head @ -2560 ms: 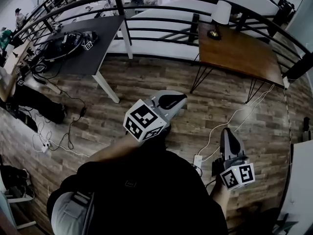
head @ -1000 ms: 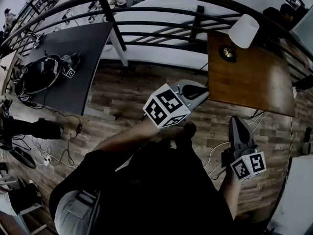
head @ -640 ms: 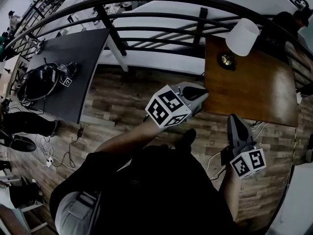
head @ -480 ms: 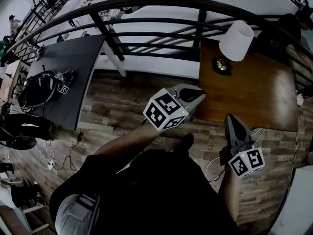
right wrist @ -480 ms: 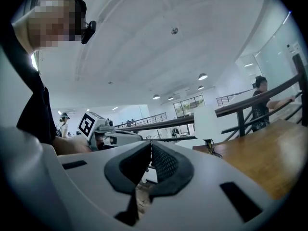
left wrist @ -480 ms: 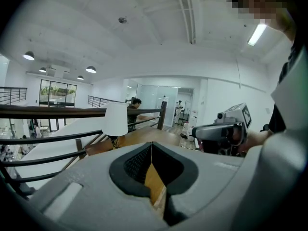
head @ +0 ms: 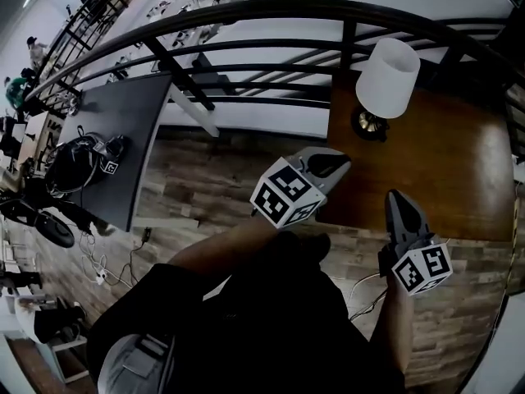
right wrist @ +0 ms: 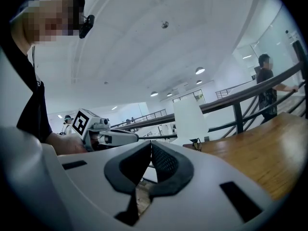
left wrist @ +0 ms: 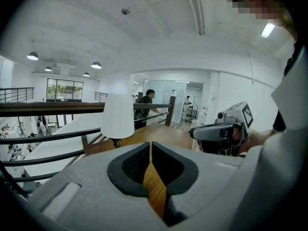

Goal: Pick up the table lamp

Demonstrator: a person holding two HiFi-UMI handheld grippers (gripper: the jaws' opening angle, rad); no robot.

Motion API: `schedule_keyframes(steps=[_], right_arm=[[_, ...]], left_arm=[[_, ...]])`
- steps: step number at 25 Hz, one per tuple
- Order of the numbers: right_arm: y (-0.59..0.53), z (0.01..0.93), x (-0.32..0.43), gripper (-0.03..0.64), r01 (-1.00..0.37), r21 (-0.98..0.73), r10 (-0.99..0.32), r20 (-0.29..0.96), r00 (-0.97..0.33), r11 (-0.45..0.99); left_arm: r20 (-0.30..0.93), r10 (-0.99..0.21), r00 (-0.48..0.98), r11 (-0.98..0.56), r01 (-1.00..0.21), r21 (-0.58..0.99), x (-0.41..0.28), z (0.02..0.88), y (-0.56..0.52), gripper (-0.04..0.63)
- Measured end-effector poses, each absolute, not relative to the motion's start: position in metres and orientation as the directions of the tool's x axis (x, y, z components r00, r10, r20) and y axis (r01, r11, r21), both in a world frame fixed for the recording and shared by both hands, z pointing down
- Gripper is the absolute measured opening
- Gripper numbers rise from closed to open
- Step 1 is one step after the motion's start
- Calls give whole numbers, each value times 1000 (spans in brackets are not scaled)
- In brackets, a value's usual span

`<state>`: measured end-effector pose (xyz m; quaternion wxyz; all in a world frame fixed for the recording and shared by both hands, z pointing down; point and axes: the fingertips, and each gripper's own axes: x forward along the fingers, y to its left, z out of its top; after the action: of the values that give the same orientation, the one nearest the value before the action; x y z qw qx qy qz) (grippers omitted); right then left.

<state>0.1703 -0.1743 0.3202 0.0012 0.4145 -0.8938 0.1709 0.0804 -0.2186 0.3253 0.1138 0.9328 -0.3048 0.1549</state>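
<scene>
The table lamp has a white shade (head: 387,76) over a dark round base (head: 369,124) and stands at the far left corner of the brown wooden table (head: 443,179). My left gripper (head: 330,164) is shut and empty. It sits over the table's near left edge, a short way short of the lamp (left wrist: 118,115). My right gripper (head: 399,205) hangs over the table's front edge, to the right of the left one, with its jaws shut on nothing. The lamp (right wrist: 190,120) appears ahead and slightly right in the right gripper view, past the left gripper (right wrist: 103,134).
A black metal railing (head: 271,11) curves right behind the wooden table. A dark grey table (head: 135,121) with cabled gear (head: 78,150) stands to the left. Cables lie on the wood floor (head: 98,261). A person (right wrist: 267,88) stands at the railing beyond the table.
The wooden table and lamp have come much closer. Both grippers have advanced toward the table, and the left one is now over its near edge. Both stay shut.
</scene>
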Motion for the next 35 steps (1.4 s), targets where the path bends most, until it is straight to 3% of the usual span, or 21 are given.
schedule_keyframes(steps=[10, 23, 35], right_arm=[[-253, 377, 174, 14, -726, -338, -716, 180, -674, 598], [-339, 455, 175, 14, -714, -414, -732, 149, -665, 564], [-361, 504, 185, 14, -737, -436, -762, 160, -628, 516]], left_arm=[[377, -557, 740, -766, -633, 110, 111, 394, -306, 11], [417, -583, 697, -723, -679, 125, 135, 515, -399, 183], [336, -652, 680, -709, -703, 47, 163, 545, -459, 258]])
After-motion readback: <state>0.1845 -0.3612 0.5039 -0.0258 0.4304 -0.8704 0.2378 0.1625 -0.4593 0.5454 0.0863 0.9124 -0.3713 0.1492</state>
